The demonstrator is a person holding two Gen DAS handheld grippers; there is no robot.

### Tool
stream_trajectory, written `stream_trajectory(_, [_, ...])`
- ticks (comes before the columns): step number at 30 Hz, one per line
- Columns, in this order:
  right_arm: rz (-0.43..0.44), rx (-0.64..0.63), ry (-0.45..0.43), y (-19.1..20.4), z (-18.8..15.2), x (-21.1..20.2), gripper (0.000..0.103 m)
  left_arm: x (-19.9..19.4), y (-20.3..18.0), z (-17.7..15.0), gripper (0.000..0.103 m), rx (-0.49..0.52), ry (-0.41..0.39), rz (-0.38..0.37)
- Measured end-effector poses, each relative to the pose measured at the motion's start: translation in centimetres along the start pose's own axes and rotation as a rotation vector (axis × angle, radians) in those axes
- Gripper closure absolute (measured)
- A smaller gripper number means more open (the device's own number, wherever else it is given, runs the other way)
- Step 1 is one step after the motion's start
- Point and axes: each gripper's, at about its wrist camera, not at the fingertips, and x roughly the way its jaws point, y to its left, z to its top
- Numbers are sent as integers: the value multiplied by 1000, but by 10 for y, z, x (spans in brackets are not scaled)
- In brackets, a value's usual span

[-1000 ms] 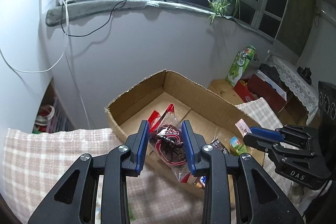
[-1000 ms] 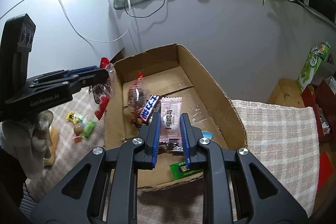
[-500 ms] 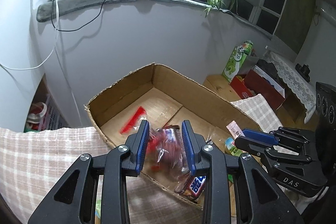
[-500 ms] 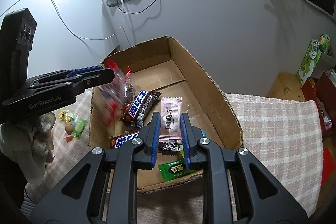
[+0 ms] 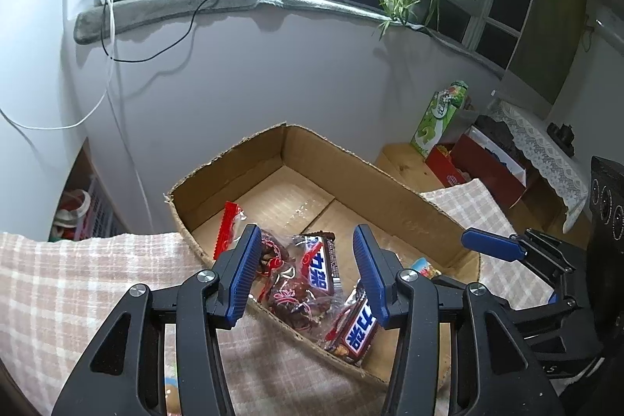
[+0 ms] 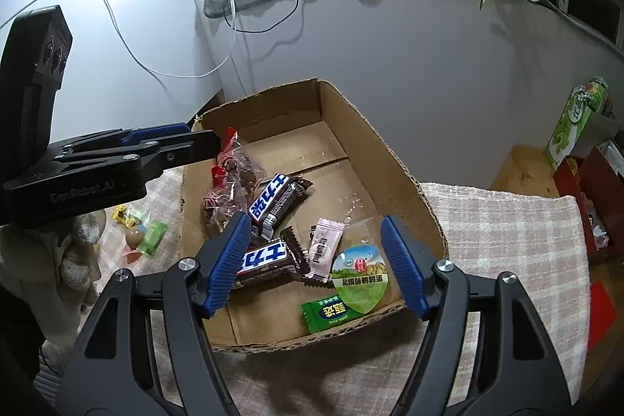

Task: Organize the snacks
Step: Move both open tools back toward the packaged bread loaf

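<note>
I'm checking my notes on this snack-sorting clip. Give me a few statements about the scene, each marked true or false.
1. Both grippers, left gripper and right gripper, are open and hold nothing. True.
2. The cardboard box is empty. False: it holds several snacks.
3. The pink packet lies inside the box. True.
4. The green packet lies on the cloth outside the box. False: it lies in the box, by its near wall.

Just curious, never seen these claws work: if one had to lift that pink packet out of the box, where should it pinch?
Probably across the pink packet's narrow middle, coming straight down from above. It lies flat on the cardboard box floor, its lower end beside the green-lidded cup, so pinching the two long edges looks clearest.
</note>
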Motion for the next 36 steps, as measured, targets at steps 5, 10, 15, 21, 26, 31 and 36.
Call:
stream_trajectory(5, [9,-3,-7,8,-1,-10,31,-17,0,-4,51,-7,-19,0])
stream_trajectory(10, [17,-21,-11,23,-5,-21,31,-40,1,-12,43,-8,-42,9])
stream_trajectory(15, [38,-33,-18,39,-10,-32,22,-67,4,-26,36,-7,-70,32])
stream_trajectory(21, [91,-24,-16,55,-15,-41,11,-100,22,-48,26,-64,-88,37])
stream_trajectory(26, [151,-13,-1,66,-18,-40,8,-131,52,-75,23,-132,-89,73])
stream_trajectory(31, [207,-27,30,85,-22,-33,8,-154,80,-110,23,-215,-71,110])
stream_trajectory(36, [271,-58,66,108,-27,-23,8,-169,105,-147,23,-313,-51,134])
